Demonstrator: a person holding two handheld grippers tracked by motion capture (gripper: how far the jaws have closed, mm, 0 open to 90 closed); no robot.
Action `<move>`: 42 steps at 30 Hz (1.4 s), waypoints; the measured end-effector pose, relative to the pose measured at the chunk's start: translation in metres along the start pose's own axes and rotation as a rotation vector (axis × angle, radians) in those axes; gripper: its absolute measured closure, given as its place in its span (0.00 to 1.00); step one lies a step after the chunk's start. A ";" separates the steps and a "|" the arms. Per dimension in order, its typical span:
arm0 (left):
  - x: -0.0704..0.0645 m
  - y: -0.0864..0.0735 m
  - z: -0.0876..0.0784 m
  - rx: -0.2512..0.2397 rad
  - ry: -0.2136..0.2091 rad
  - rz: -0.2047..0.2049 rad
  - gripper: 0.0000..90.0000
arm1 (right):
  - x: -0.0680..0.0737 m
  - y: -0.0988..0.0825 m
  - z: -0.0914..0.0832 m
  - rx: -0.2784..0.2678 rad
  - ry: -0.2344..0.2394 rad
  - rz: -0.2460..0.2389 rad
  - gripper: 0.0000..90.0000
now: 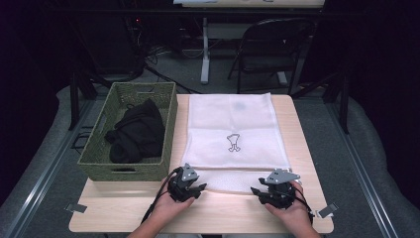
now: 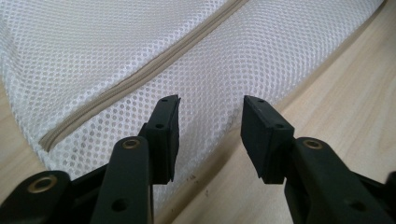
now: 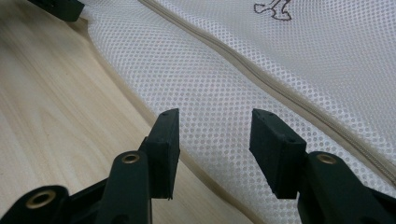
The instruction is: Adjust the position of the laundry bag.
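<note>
A white mesh laundry bag [image 1: 233,136] is laid flat on the light wooden table [image 1: 124,210], its long side running away from the person. A beige zipper [image 2: 140,79] is seen running across the mesh near the bag's near end, and a small dark outline figure [image 1: 234,143] is printed around the middle of the bag. A woven green basket [image 1: 99,148] is placed just beside the bag on its left, touching or nearly touching its edge; a crumpled black garment [image 1: 136,134] is contained in it.

The left claw [image 1: 197,189] is held at the near left corner of the bag. In the left gripper view its jaws are seen parted to a moderate gap, with the mesh edge lying beyond and below the pads [image 2: 168,135]; nothing is pinched between them. The bag's near hem is seen to run diagonally past the jaw tips, with bare table on the right.

The right claw [image 1: 262,192] is held near the bag's near edge on the right side, pointing toward the left. In the right gripper view its jaws are likewise parted to a medium gap, empty, poised over the hem where mesh meets table. The tip of the left claw is visible at the upper left corner of that view, at the far end of the same hem.

Both hands [image 1: 289,213] are rested low over the table's near edge.
</note>
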State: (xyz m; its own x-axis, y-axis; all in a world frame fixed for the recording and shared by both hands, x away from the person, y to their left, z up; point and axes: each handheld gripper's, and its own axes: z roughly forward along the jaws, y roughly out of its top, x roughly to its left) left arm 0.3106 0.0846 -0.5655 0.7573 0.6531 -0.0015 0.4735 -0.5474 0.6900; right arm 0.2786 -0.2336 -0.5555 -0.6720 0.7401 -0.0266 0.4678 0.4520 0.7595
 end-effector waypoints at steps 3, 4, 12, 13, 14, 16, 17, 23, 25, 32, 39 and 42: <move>0.001 0.002 0.003 0.002 0.000 -0.008 0.68 | -0.001 0.000 0.000 -0.001 -0.002 0.005 0.58; 0.001 0.002 0.005 0.005 -0.011 -0.014 0.69 | -0.002 0.000 -0.001 -0.002 -0.003 0.008 0.58; 0.002 0.001 0.008 0.012 -0.035 -0.018 0.83 | -0.010 0.000 -0.003 -0.011 -0.031 0.030 0.59; 0.002 0.001 0.008 0.012 -0.035 -0.018 0.83 | -0.010 0.000 -0.003 -0.011 -0.031 0.030 0.59; 0.003 0.001 0.008 0.015 -0.039 -0.019 0.84 | -0.014 0.000 -0.005 -0.014 -0.045 0.044 0.59; 0.004 -0.001 0.009 0.011 -0.049 -0.031 0.87 | -0.020 -0.001 -0.007 -0.020 -0.063 0.051 0.59; 0.004 -0.001 0.009 0.011 -0.049 -0.031 0.88 | -0.020 -0.001 -0.007 -0.020 -0.063 0.051 0.59; 0.006 -0.001 0.009 0.008 -0.057 -0.043 0.92 | -0.038 0.000 -0.009 -0.023 -0.122 0.102 0.61; 0.006 -0.001 0.009 0.007 -0.056 -0.041 0.93 | -0.046 0.001 -0.009 -0.020 -0.145 0.120 0.62; 0.006 -0.002 0.009 -0.001 -0.063 -0.050 0.95 | -0.080 0.007 -0.004 0.003 -0.260 0.200 0.65; 0.007 -0.002 0.009 -0.001 -0.063 -0.052 0.95 | -0.102 0.009 0.003 0.025 -0.295 0.273 0.68; 0.006 -0.002 0.009 0.000 -0.061 -0.051 0.95 | -0.110 0.010 0.006 0.031 -0.313 0.285 0.68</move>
State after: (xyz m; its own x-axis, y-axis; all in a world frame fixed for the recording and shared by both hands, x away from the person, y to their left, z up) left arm 0.3187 0.0847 -0.5732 0.7583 0.6469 -0.0812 0.5123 -0.5143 0.6878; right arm 0.3606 -0.3070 -0.5487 -0.3085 0.9511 -0.0185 0.6300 0.2188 0.7451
